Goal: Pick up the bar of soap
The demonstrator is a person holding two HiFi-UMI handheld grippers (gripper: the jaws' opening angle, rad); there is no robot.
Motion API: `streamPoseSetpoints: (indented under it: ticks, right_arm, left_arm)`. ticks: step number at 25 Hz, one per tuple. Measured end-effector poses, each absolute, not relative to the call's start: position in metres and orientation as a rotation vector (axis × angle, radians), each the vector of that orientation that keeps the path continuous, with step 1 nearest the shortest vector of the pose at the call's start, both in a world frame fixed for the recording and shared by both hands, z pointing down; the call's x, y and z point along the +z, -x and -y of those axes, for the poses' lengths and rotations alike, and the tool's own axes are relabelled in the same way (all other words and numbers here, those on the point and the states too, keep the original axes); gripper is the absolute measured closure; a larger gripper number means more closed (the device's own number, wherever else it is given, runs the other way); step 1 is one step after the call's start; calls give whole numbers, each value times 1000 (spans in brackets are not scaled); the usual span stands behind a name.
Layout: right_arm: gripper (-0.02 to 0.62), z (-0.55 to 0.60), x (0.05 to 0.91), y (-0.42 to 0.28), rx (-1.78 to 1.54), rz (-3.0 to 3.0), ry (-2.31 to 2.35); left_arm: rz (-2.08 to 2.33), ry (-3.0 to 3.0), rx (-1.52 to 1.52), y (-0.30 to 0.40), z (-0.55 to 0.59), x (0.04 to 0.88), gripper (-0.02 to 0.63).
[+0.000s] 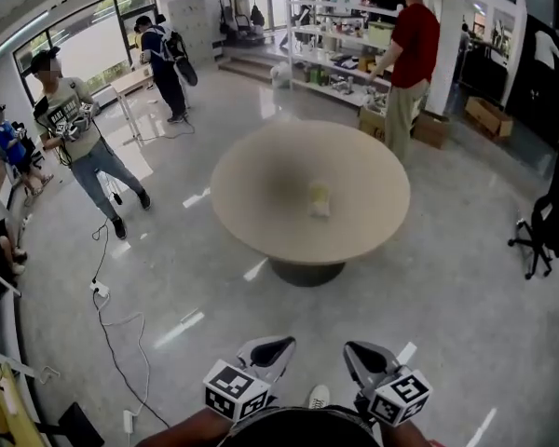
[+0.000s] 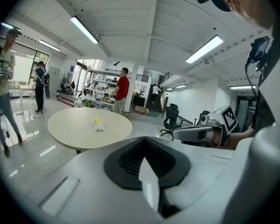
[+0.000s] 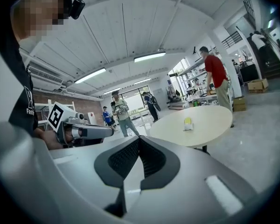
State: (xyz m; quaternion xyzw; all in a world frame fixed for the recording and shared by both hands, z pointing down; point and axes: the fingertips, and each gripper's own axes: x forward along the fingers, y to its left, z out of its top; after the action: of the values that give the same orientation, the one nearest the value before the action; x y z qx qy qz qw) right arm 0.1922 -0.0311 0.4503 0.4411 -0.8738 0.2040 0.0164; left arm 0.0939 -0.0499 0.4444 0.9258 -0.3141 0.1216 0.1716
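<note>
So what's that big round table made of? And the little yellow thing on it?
The round beige table looks like laminate or painted wood: its top is even and matte with no grain showing, and it stands on a dark pedestal. The small yellow and white bar of soap could be bare waxy soap or in a wrapper; it is too small to tell.

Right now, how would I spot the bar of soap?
Find the round beige table in the middle of the floor. The bar of soap lies near the centre of its top. It is the only thing there: small, pale, with yellow on it.
</note>
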Motion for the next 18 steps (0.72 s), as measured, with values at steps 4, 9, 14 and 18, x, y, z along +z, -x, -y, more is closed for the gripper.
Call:
streamPoseSetpoints:
  ticks: [4,9,14,18]
  right_arm:
    - [589,54,447,-227,608,2734,-1396]
    - [589,77,459,-258,652,2733,-1402]
    - [589,110,458,-267,680,2731,-1337]
    - [589,145,462,-249,664,2745,-1278]
  left_arm:
    - [912,-2641,368,-125,79,443,598]
    - [906,-2661,368,-158,99,442,598]
    - [962,-2643,376,-165,125,437,598]
    - [1031,-2587,357,-139,155,449,598]
